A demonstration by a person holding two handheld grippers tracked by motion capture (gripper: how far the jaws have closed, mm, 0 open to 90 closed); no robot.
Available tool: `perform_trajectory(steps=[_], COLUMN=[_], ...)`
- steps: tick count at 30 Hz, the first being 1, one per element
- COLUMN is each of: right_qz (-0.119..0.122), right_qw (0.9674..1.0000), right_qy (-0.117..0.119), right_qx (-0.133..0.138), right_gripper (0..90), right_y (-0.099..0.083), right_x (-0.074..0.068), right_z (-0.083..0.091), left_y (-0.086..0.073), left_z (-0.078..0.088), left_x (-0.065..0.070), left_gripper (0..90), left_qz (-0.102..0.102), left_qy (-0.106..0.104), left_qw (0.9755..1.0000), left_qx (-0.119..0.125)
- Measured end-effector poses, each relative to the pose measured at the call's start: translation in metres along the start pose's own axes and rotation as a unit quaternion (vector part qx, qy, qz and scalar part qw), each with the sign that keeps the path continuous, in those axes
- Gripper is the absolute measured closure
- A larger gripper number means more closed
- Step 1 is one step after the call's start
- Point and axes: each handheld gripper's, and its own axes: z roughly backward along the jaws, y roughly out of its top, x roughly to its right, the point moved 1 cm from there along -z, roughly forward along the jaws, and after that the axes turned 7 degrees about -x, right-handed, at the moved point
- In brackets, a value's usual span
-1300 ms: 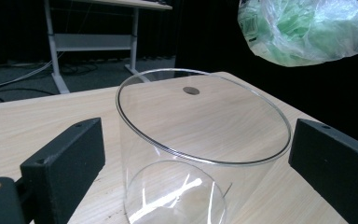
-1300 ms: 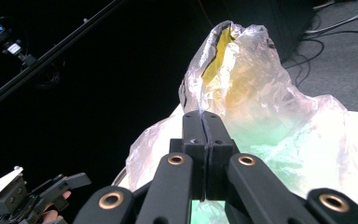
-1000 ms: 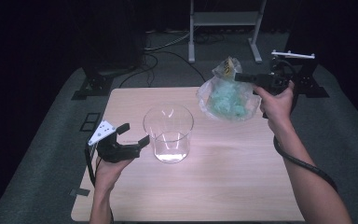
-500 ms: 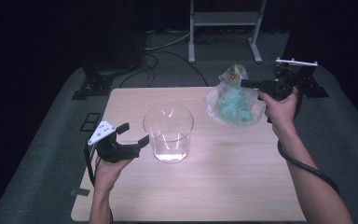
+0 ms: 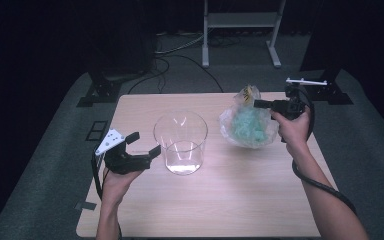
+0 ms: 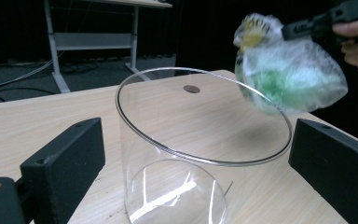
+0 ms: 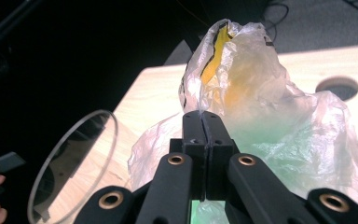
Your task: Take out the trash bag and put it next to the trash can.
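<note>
With the right gripper clamped on the bag near the worktop's far right, lower it gently; the left gripper, apart, flanks the jar.

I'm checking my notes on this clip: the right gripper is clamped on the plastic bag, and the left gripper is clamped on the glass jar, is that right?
Not quite. The right gripper is indeed clamped on the plastic bag, but the left gripper is not clamped on the glass jar. Its jaws stand open, apart from the glass on either side, as the left gripper view shows.
</note>
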Motion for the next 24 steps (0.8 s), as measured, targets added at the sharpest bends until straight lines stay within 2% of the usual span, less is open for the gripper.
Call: perform_trajectory(steps=[4,10,24], right_qz=[-0.004,-0.014,-0.012], right_qw=[0.9998,0.9995,0.9986], right_qy=[-0.008,-0.002,-0.002], right_qx=[-0.016,-0.029,-0.051], right_gripper=[90.0,90.0,89.9], right_y=[-0.011,-0.025,-0.041], right_x=[0.01,0.02,0.024], right_z=[-0.015,-0.037,-0.064], left_y=[0.0,0.0,-0.002], left_z=[-0.002,-0.003,-0.003], left_x=[0.0,-0.001,-0.004], left_gripper=[2.4,2.4,2.4], left_qz=[0.002,0.003,0.006], left_qy=[0.0,0.0,0.0], left_qw=[1.0,1.0,1.0], left_qx=[-0.002,-0.004,-0.006])
